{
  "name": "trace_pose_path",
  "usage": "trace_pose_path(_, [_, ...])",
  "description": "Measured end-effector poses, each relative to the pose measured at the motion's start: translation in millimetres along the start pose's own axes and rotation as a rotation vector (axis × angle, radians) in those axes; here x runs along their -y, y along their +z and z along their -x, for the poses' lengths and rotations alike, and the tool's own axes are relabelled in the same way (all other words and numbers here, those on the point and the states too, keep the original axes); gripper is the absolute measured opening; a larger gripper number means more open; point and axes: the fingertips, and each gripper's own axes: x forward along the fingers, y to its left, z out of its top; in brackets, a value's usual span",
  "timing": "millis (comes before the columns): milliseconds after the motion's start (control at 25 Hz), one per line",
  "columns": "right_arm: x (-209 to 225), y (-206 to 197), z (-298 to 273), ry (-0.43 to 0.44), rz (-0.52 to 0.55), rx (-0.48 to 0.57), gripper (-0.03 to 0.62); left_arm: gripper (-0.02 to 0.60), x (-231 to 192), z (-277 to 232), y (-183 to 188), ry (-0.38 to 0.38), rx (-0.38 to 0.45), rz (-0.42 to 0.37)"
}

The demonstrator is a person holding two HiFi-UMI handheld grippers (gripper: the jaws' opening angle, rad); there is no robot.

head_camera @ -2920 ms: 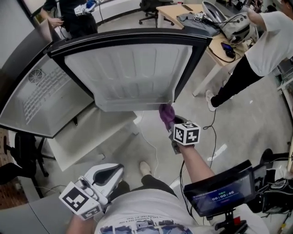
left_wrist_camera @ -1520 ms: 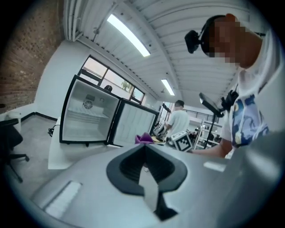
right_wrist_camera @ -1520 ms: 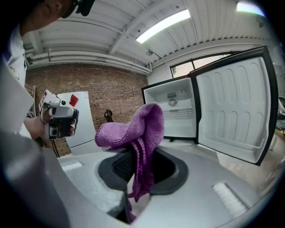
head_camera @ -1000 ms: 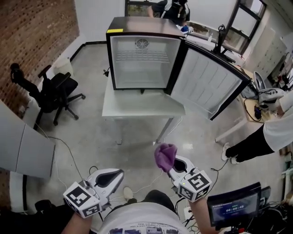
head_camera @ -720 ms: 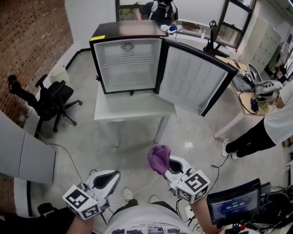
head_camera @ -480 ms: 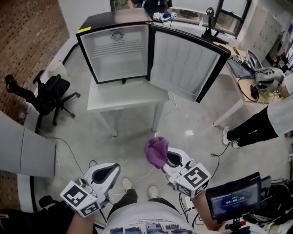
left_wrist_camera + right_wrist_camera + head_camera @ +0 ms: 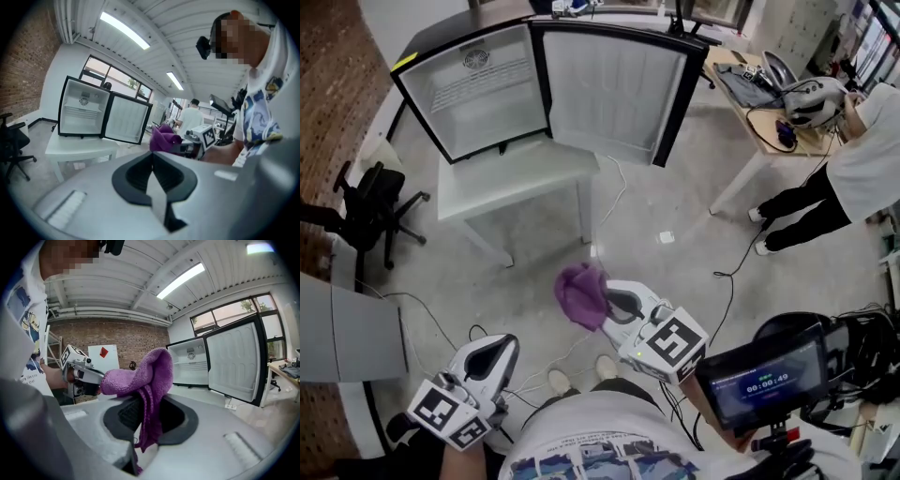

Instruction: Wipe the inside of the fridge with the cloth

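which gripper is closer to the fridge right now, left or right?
Right. The right gripper, shut on the purple cloth, is held forward, in line with the open door. The left gripper, shut and empty, sits further back from the fridge.

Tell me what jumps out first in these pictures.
A purple cloth sits bunched in the shut right gripper, low in the head view. Beyond it, a small fridge stands on a white table, its door swung wide open.

Right hand-held gripper [image 7: 606,306] with cloth [image 7: 579,292] withdrawn; fridge [image 7: 478,89] now well apart.
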Motion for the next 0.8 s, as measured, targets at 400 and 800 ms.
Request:
trace_pose_path(400, [-25.2, 31.3, -23.3, -0.033, 0.052, 0.032, 0.067, 0.005, -24.1, 27.1, 19.3, -0.039, 0.053, -0.041])
trace_pose_path(800, [-59.0, 41.1, -40.9, -0.045, 0.082, 0.036, 0.067, 0.005, -41.0, 56.8, 14.2, -0.057, 0.074, -0.04])
